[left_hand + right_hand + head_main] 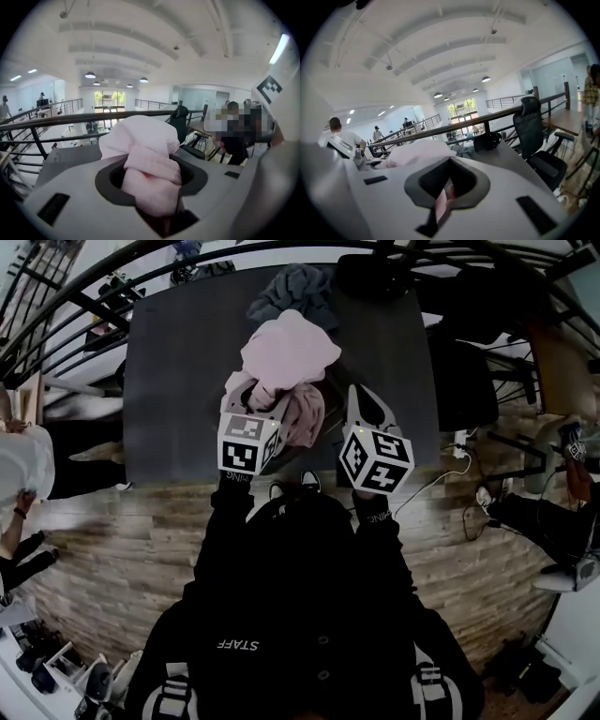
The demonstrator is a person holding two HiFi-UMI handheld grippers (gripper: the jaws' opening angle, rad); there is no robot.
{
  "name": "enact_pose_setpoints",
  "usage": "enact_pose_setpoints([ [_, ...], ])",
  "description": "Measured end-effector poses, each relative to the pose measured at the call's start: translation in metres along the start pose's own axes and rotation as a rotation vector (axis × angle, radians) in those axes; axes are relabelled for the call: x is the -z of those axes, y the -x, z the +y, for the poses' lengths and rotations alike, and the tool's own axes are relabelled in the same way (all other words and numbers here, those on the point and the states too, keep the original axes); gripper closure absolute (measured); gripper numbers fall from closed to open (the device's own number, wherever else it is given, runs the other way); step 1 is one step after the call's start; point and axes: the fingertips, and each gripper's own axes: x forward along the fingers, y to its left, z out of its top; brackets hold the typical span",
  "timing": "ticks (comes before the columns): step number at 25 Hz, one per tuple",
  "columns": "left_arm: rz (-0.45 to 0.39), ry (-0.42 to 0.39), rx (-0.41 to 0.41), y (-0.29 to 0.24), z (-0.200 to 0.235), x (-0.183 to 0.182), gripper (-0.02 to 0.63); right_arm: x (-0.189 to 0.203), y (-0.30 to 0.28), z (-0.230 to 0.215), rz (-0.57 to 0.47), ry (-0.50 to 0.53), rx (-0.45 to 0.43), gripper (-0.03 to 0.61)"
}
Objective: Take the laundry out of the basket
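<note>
A pink garment is bunched up above the dark table, held between my two grippers. My left gripper is shut on a thick fold of it, and the pink cloth fills the gap between its jaws and swells above them. My right gripper sits at the garment's right side, shut on a thin edge of pink cloth. A grey-blue heap of laundry lies further back on the table. Behind it stands a black basket-like container, also seen as a dark round shape.
The table ends at a black railing along the far and left sides. A black office chair stands right of the table, with cables and a power strip on the wooden floor. A person in white stands at the left.
</note>
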Motion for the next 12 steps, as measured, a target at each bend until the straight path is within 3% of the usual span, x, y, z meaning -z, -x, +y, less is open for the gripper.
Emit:
enact_pose_setpoints([
  [12, -0.393, -0.031, -0.13, 0.107, 0.005, -0.119, 0.413, -0.075, 0.045, 0.043, -0.224, 0.127, -0.047, 0.565],
])
